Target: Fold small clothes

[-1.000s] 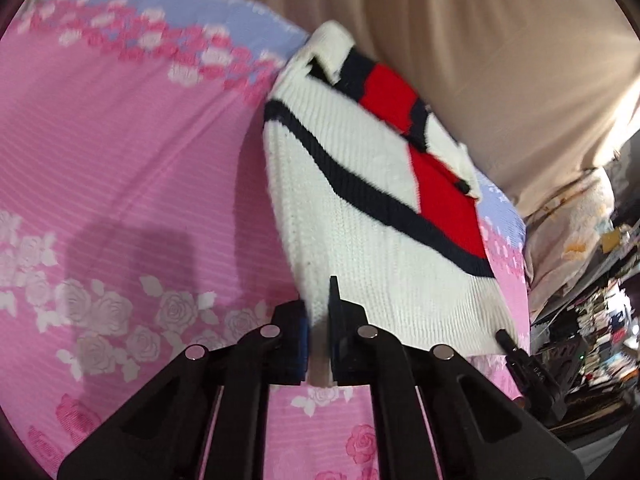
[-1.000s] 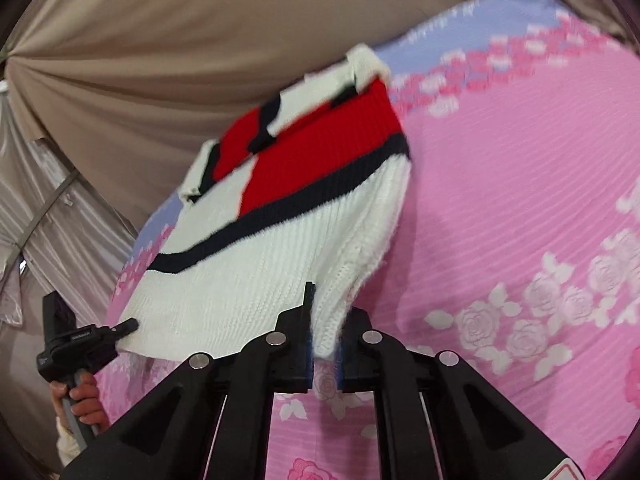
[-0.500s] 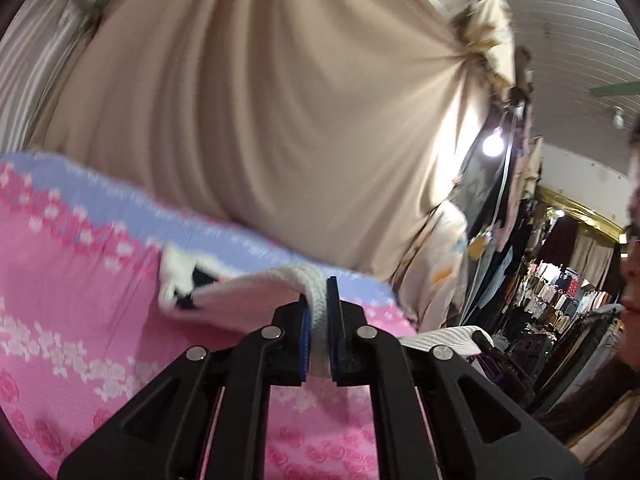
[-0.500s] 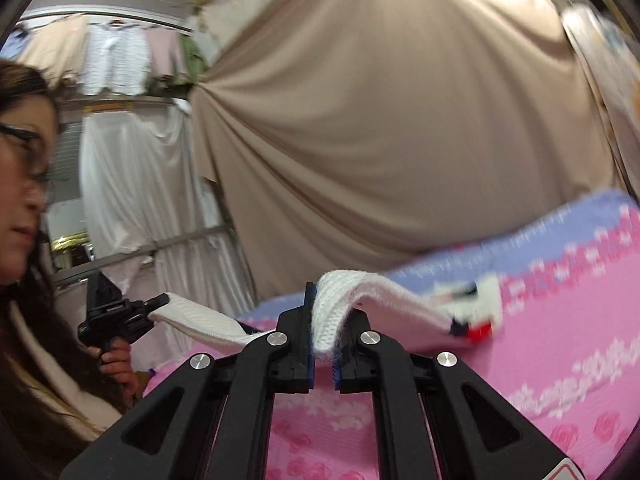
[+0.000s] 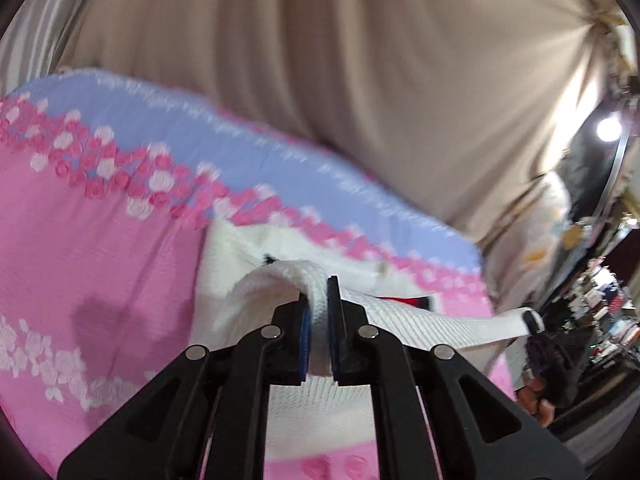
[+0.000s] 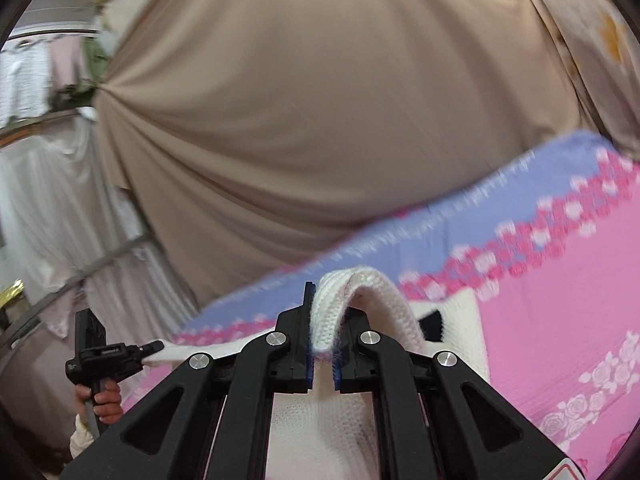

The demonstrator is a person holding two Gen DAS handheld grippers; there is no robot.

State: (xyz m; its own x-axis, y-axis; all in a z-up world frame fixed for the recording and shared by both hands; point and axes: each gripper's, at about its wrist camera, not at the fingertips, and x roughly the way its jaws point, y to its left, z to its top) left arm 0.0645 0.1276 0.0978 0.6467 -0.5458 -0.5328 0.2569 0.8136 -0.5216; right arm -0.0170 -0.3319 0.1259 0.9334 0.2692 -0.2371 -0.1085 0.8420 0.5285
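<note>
The pink flowered bedspread lies bare to the left of the white sweater in the left view and to its right in the right view. Beyond the far blue edge, a tan curtain closes off the way. The sweater stretches across the near middle.

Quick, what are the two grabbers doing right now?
Left hand-held gripper: closed on the white sweater's edge.
Right hand-held gripper: closed on the same sweater.

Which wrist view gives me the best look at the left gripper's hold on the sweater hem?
The left wrist view: the left gripper is shut on the white sweater, close up. The right wrist view shows it small at the left edge, holding the hem.
</note>
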